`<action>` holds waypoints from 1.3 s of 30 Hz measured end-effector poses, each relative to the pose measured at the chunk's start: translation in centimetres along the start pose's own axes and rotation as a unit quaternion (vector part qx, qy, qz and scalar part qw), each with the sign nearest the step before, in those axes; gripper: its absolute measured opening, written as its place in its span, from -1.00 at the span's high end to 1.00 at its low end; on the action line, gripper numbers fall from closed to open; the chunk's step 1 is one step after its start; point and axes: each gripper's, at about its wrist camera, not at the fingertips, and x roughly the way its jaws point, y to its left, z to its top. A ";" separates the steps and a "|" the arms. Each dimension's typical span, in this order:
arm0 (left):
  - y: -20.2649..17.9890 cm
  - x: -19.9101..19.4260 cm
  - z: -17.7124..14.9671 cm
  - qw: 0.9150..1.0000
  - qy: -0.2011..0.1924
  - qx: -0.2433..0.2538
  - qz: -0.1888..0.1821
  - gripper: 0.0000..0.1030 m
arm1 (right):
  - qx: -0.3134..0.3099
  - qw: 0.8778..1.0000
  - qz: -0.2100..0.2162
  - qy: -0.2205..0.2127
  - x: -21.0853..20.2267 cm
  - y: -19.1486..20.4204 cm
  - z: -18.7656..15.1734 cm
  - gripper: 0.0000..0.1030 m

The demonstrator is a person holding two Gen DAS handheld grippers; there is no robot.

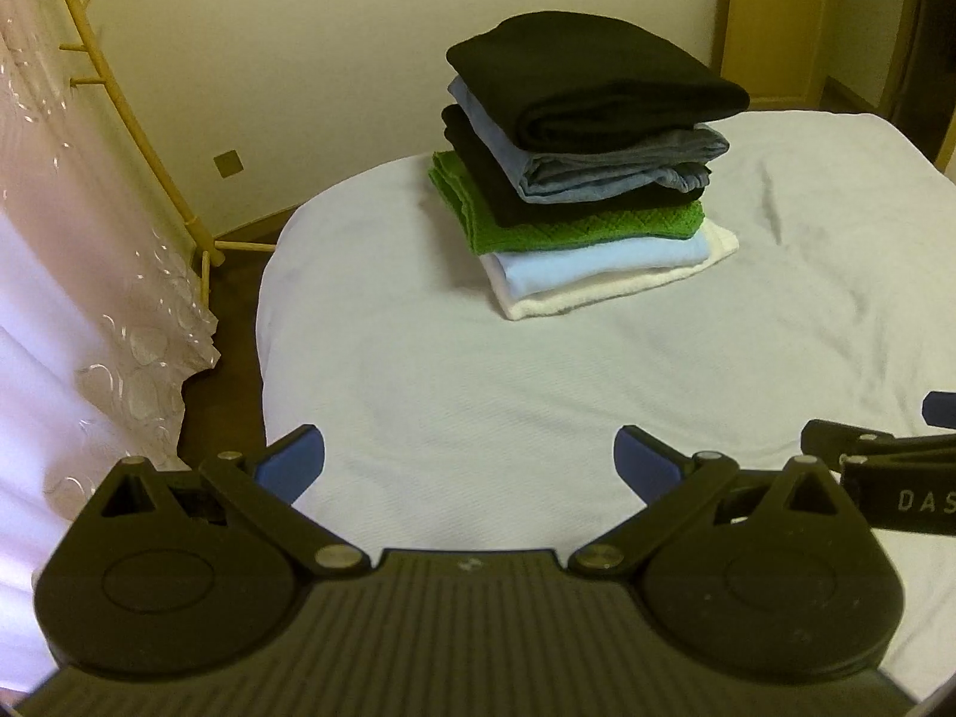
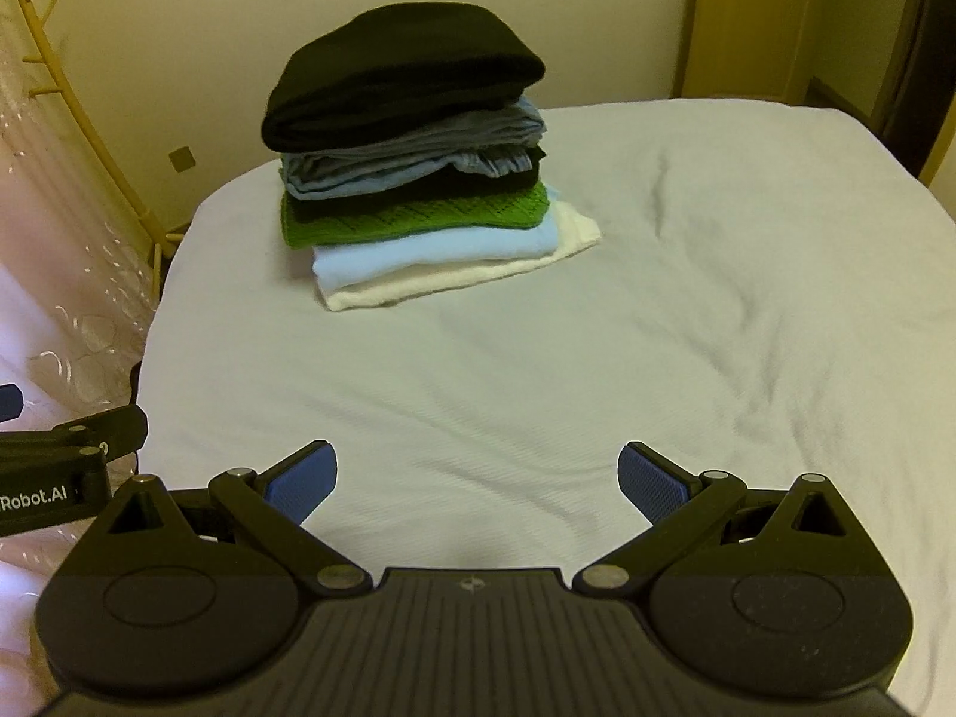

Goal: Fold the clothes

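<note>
Both tongs, left and right, gape empty, well short of the stack. Its overhanging black top layer may slide if nudged.

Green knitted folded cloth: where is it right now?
In both wrist views the green knitted folded cloth sits mid-stack on the white-sheeted bed, toward its far left, under a black folded garment and on top of a light blue folded garment.

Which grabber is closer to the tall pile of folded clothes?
Hard to say. The left gripper sees the pile of folded clothes ahead to its right; the right gripper sees it ahead-left. Both hang open, well short.
</note>
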 end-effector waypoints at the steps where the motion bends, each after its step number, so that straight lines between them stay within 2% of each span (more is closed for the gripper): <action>1: -0.2 0.2 0.1 1.000 0.000 0.001 0.001 -0.98 | 0.002 1.000 0.000 0.001 0.2 -0.2 0.1 -1.00; 19: -0.8 6.3 2.7 0.999 0.034 -0.004 -0.029 -0.98 | 0.021 1.000 -0.004 0.013 4.6 -1.6 2.5 -1.00; 30: -0.8 8.8 4.7 0.999 0.026 0.025 -0.037 -0.98 | 0.047 0.999 0.002 0.013 6.8 -1.6 4.2 -1.00; 39: -0.2 10.0 6.2 0.999 0.022 0.019 -0.036 -0.98 | 0.052 0.999 0.004 0.000 7.1 -1.6 5.9 -1.00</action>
